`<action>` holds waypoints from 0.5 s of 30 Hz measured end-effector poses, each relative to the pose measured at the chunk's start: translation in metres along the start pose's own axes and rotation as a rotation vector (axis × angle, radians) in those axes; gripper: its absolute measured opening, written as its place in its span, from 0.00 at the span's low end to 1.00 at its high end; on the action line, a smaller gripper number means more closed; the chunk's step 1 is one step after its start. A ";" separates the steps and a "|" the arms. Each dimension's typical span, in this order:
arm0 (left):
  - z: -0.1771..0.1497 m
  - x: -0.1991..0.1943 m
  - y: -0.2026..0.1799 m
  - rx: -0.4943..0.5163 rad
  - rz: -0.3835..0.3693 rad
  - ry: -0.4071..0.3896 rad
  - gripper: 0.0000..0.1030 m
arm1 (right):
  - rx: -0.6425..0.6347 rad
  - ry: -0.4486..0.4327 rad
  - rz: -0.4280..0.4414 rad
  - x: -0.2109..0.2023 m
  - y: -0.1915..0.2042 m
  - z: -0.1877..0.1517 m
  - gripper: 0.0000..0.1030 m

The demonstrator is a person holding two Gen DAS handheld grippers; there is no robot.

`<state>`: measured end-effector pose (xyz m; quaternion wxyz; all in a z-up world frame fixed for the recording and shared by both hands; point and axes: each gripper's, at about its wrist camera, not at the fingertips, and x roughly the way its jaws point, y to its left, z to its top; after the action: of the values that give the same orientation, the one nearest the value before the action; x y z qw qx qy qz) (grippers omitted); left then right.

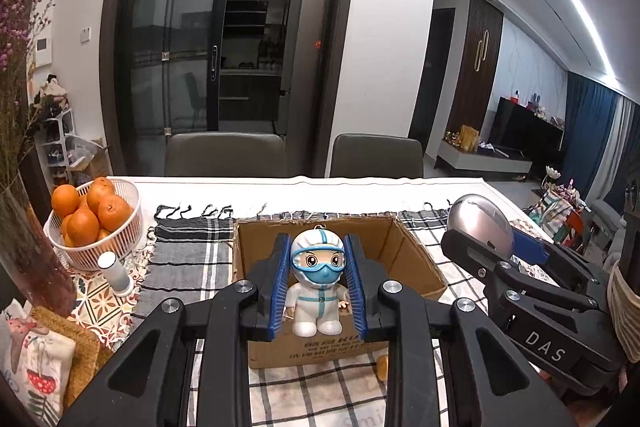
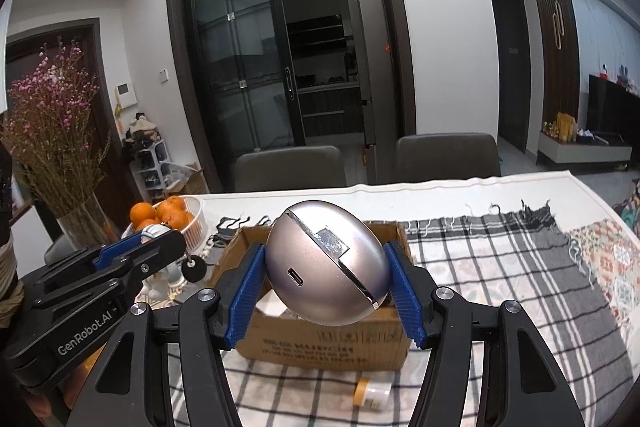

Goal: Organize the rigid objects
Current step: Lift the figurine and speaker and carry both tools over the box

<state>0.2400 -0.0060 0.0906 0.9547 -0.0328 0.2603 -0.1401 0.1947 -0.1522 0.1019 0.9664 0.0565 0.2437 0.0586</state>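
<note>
My left gripper (image 1: 317,243) is shut on a white toy figurine (image 1: 318,291) with blue goggles and mask, held upright above an open cardboard box (image 1: 416,259). Over the same box (image 2: 320,347), my right gripper (image 2: 325,249) is shut on a silver egg-shaped device (image 2: 320,287), its blue pads pressing both sides. From the left wrist view the right gripper (image 1: 486,243) and the device (image 1: 478,223) show at the right. The left gripper (image 2: 158,233) appears at the left of the right wrist view, with the figurine (image 2: 170,273) mostly hidden.
A checked cloth (image 2: 500,287) covers the table. A small orange-capped bottle (image 2: 370,393) lies in front of the box. A white basket of oranges (image 1: 94,223), a white cylinder (image 1: 114,273) and a vase of dried flowers (image 2: 80,227) stand at the left. Two chairs stand behind the table.
</note>
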 end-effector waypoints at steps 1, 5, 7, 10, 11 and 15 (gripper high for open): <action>0.002 0.003 0.001 -0.003 -0.001 0.002 0.26 | -0.003 0.003 0.000 0.004 0.000 0.003 0.59; 0.009 0.018 0.006 -0.009 0.005 0.019 0.26 | -0.005 0.024 0.006 0.018 -0.001 0.010 0.59; 0.012 0.026 0.008 -0.007 0.013 0.030 0.26 | -0.004 0.044 0.010 0.028 -0.001 0.013 0.59; 0.015 0.037 0.011 -0.005 0.021 0.047 0.26 | -0.007 0.084 0.017 0.045 -0.002 0.016 0.59; 0.017 0.043 0.012 -0.002 0.023 0.056 0.26 | -0.008 0.100 0.020 0.052 -0.003 0.016 0.59; 0.020 0.058 0.014 0.004 0.031 0.084 0.26 | -0.011 0.152 0.025 0.072 -0.006 0.017 0.59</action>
<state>0.3012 -0.0092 0.0779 0.9451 -0.0210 0.3004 -0.1271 0.2667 -0.1495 0.0826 0.9446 0.0496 0.3152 0.0762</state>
